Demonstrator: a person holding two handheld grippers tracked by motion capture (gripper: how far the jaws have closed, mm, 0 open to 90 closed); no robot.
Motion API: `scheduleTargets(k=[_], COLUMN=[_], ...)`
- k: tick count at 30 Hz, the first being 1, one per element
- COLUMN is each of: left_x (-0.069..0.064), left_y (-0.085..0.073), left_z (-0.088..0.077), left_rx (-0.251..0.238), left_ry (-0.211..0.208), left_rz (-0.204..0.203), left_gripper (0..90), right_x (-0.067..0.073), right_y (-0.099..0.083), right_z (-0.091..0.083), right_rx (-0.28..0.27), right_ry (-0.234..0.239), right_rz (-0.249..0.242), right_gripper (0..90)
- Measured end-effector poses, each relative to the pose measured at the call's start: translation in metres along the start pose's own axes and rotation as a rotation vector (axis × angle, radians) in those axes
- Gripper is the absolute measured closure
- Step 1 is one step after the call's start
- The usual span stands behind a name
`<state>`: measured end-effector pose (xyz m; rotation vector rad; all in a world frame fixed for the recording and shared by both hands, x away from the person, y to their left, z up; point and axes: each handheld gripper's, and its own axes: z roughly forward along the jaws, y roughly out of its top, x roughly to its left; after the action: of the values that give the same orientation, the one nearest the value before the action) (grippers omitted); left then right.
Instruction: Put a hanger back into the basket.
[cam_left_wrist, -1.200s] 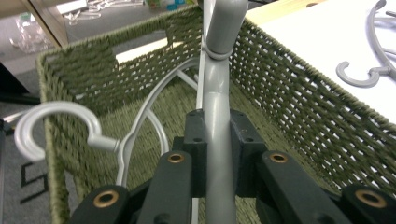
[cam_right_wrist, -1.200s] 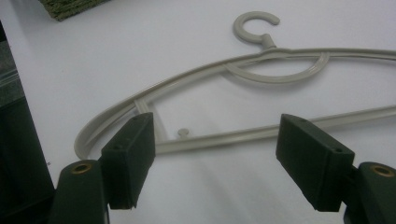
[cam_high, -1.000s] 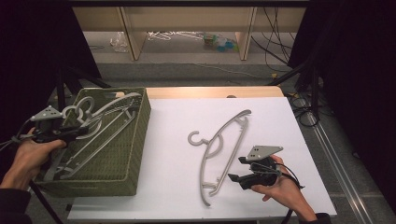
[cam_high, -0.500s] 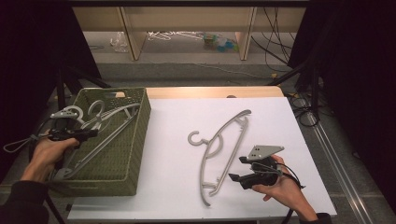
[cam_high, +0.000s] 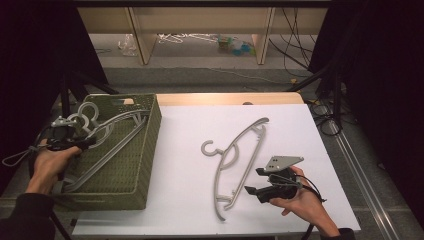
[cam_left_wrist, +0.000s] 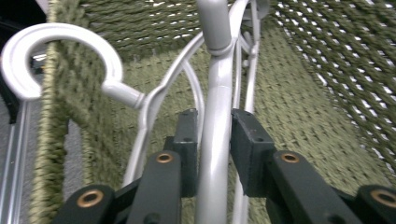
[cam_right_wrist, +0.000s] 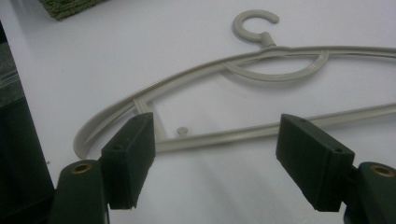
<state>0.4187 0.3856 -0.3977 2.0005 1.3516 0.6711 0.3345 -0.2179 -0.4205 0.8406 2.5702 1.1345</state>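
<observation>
Landmark: green woven basket (cam_high: 135, 165), standing on the left part of the white counter (cam_high: 185, 210).
Left tongs (cam_high: 75, 144): at the basket's left rim, held in the person's left hand (cam_high: 47, 165).
Left tongs, state: the jaws have just been opening; in the left gripper view a grey hanger bar (cam_left_wrist: 215, 140) runs between the pads with a small gap on each side, so it is no longer pinched.
Basket hangers (cam_high: 107, 135): grey, lying slanted inside the basket; one hook (cam_left_wrist: 42, 51) curls over the basket's left rim.
Counter hanger (cam_high: 235, 160): grey, flat on the counter well to the right of the basket, its hook (cam_high: 209, 148) turned toward the basket.
Right tongs (cam_high: 252, 181): right of the basket, just beside the counter hanger's lower end, in the person's right hand (cam_high: 300, 202).
Right tongs, state: spread wide, holding nothing; in the right gripper view the counter hanger (cam_right_wrist: 224, 135) lies just beyond the pads, untouched.
</observation>
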Motion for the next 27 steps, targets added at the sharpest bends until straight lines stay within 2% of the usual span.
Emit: scheduleTargets(k=[1, 2, 3, 4, 5, 6, 7, 8, 9, 10, 11, 13, 15, 17, 18, 19, 21, 24, 27], left_x=[-0.004, -0.004, -0.002, -0.004, -0.003, -0.003, -0.004, -0.001, 0.000, 0.001, 0.003, 0.007, 0.004, 0.002, -0.002, -0.002, -0.011, -0.025, -0.045], left_y=[-0.001, -0.002, -0.002, -0.002, -0.002, -0.003, -0.004, -0.005, -0.006, -0.008, -0.009, -0.011, -0.012, -0.012, -0.012, -0.012, -0.012, -0.011, -0.010], left_z=[-0.001, -0.001, 0.001, 0.000, -0.003, -0.002, -0.001, 0.000, -0.001, 0.000, -0.001, -0.002, -0.007, -0.015, -0.025, -0.025, -0.035, -0.052, -0.070], left_rx=[0.007, 0.022, 0.001, -0.004, 0.020, 0.014, 0.017, 0.015, 0.026, 0.028, 0.034, 0.019, 0.000, -0.043, -0.077, -0.077, -0.123, -0.182, -0.237], left_ry=[0.023, 0.038, 0.017, 0.042, 0.075, 0.087, 0.112, 0.102, 0.106, 0.112, 0.121, 0.104, 0.131, 0.116, 0.097, 0.097, 0.081, 0.039, 0.011], left_rz=[-0.063, -0.054, -0.035, -0.071, -0.057, -0.059, -0.087, -0.078, -0.102, -0.103, -0.090, -0.087, -0.131, -0.156, -0.158, -0.158, -0.166, -0.151, -0.129], left_gripper=[69.8, 69.2, 68.8, 68.5, 67.6, 66.9, 65.8, 64.2, 63.8, 63.8, 62.9, 59.7, 57.3, 54.7, 51.3, 49.7, 48.2, 44.4, 39.3], right_x=[0.000, 0.000, 0.000, 0.000, 0.000, 0.000, 0.000, -0.001, 0.000, 0.000, -0.001, 0.000, 0.000, -0.001, -0.001, -0.001, -0.001, -0.001, -0.001], right_y=[0.000, 0.000, 0.000, 0.000, 0.000, 0.000, 0.000, -0.001, -0.001, -0.001, -0.001, -0.001, -0.001, -0.001, -0.001, -0.001, 0.000, 0.000, 0.000], right_z=[0.000, 0.000, 0.000, 0.000, 0.000, 0.000, 0.000, 0.000, 0.000, 0.000, 0.001, 0.001, 0.001, 0.002, 0.002, 0.001, 0.001, 0.001, 0.000], right_rx=[-0.001, -0.004, -0.004, -0.003, -0.002, 0.003, 0.004, 0.001, 0.003, 0.006, 0.002, 0.003, 0.005, 0.005, 0.001, 0.000, -0.004, -0.017, -0.023], right_ry=[-0.001, -0.004, -0.004, -0.004, -0.003, 0.000, 0.000, 0.001, 0.003, 0.002, 0.002, -0.001, -0.001, 0.000, -0.002, -0.001, 0.001, -0.008, -0.006], right_rz=[0.002, 0.002, 0.003, 0.002, 0.003, 0.010, 0.011, 0.004, 0.006, 0.010, 0.004, 0.011, 0.011, 0.011, 0.013, 0.014, 0.017, 0.024, 0.032], right_gripper=[29.2, 29.2, 29.2, 29.3, 29.3, 29.2, 29.3, 29.2, 29.2, 29.3, 29.2, 29.3, 29.2, 29.3, 29.2, 29.2, 29.2, 28.8, 28.8])
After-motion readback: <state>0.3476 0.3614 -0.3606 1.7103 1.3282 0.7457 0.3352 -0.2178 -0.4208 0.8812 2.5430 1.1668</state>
